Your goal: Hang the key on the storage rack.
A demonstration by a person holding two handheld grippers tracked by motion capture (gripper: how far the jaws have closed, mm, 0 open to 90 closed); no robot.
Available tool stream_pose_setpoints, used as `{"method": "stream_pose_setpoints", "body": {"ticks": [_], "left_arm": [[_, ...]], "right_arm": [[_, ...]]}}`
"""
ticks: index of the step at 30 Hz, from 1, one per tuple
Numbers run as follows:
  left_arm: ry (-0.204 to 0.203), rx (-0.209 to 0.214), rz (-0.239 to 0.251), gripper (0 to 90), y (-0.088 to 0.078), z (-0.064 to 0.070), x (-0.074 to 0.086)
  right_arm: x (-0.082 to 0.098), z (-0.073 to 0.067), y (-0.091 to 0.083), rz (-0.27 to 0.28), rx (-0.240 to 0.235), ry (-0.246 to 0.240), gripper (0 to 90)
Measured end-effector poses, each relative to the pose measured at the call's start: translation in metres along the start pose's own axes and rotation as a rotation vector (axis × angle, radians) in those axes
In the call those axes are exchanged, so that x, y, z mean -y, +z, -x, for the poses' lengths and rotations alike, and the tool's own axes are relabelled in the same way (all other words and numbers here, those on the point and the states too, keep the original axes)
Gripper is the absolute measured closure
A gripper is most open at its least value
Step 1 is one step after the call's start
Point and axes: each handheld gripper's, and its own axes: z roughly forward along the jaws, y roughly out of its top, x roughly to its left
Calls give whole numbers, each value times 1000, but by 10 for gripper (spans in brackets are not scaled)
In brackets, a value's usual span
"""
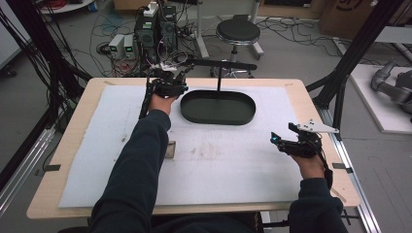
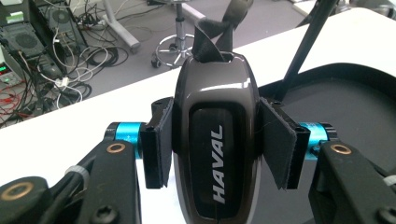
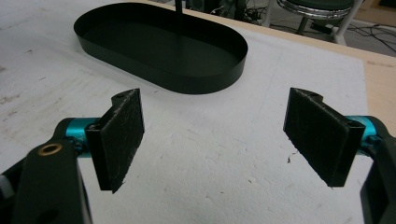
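A glossy black key fob (image 2: 212, 93) marked HAVAL, with a black strap (image 2: 219, 28) at its top, sits between the pads of my left gripper (image 2: 218, 149), which is shut on its sides. In the high view my left gripper (image 1: 167, 86) hangs over the mat just left of a black oval tray (image 1: 192, 114). The tray's rim (image 2: 355, 74) lies close on the right in the left gripper view. My right gripper (image 1: 283, 133) hovers over the mat's right side, and its jaws (image 3: 233, 135) stand wide open with nothing between them. The tray (image 3: 196, 84) lies ahead of it.
A thin post with a black crossbar (image 1: 221, 64) rises from the tray. A small flat rectangular piece (image 1: 170, 149) lies on the white mat (image 1: 218, 170) beside the left sleeve. Beyond the table stand a stool (image 1: 238, 33), computers and loose cables.
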Motion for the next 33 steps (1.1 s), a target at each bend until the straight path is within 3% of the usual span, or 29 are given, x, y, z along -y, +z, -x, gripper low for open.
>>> {"method": "stream_pose_setpoints", "body": {"ticks": [6,10,15,16,17,18,19,20,23,26,33], "left_arm": [[-4,4,6,463,0,-1,4],[-17,17,32,320,-5,-3,5],[-41,69,100,244,-24,-7,10],[-51,115,149,237,-35,-8,16],[-51,115,149,237,-35,-8,16],[-48,161,214,233,-50,-7,24],[-48,161,214,217,-50,-7,24],[-37,181,239,194,-65,-4,32],[-22,189,261,188,-79,-4,38],[42,178,314,188,-101,-6,49],[50,155,334,187,-122,-13,72]], "right_arm": [[1,1,-1,1,2,1,207],[1,0,0,0,0,-4,207],[1,0,1,-2,-2,-5,207],[1,0,1,-3,-4,-6,207],[1,0,1,-3,-4,-6,207],[1,-1,3,-3,-8,-9,207],[1,-1,3,-5,-10,-16,207],[1,-1,4,-8,-11,-15,207],[1,-3,7,-11,-15,-25,207],[1,-5,9,-18,-23,-36,207],[1,-6,8,-7,-26,-42,207]]}}
